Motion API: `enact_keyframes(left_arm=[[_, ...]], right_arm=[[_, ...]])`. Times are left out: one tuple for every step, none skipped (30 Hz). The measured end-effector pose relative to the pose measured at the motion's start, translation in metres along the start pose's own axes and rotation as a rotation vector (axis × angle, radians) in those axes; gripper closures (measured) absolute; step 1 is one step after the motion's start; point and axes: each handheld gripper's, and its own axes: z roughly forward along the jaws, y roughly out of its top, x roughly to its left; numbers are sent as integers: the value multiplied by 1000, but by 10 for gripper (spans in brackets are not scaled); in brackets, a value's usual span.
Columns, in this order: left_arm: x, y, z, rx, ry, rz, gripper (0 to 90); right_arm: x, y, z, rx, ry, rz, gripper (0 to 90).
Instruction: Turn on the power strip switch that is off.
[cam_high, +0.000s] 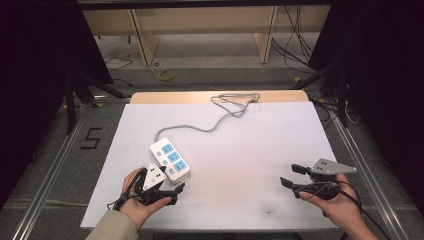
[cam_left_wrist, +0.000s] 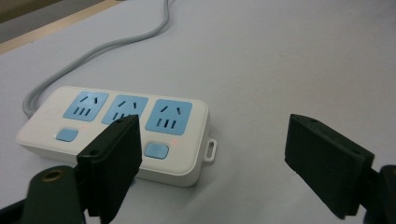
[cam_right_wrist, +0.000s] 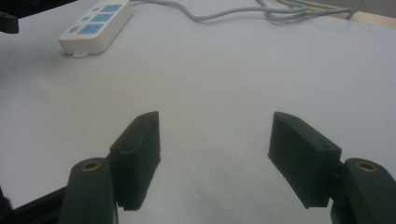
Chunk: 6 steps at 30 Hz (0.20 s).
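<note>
A white power strip (cam_high: 170, 159) with three blue sockets lies left of centre on the white table (cam_high: 250, 145); its grey cable (cam_high: 210, 125) runs to the far edge. My left gripper (cam_high: 170, 183) is open right at the strip's near end. In the left gripper view the strip (cam_left_wrist: 168, 116) lies just ahead of the open left gripper (cam_left_wrist: 212, 140), with the left jaw overlapping its front edge and small red lights lit beside its blue buttons. My right gripper (cam_high: 292, 175) is open and empty at the near right. In the right gripper view the right gripper (cam_right_wrist: 215, 126) faces bare table, with the strip (cam_right_wrist: 95, 25) far off.
The cable coils loosely (cam_high: 237, 100) by the table's wooden far edge (cam_high: 220, 95). Beyond it stand wooden shelves (cam_high: 200, 25), with black cables (cam_high: 295, 47) on the floor. A taped "5" (cam_high: 91, 138) marks the floor to the left. Metal rails (cam_high: 365, 170) flank the table.
</note>
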Motion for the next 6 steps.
enact_keyframes(left_arm=[[0,0,0,-1,1,-1,186],[0,0,1,-1,1,-3,186],[0,0,1,2,1,-2,187],[0,0,1,6,1,0,188],[0,0,1,12,5,11,188],[-1,1,1,14,7,16,188]], right_arm=[[0,0,0,0,2,-2,343],[0,0,0,0,2,-2,343],[0,0,0,-2,1,0,343],[0,0,0,-1,1,0,343],[0,0,0,-2,1,0,343],[0,0,0,-2,2,1,343]])
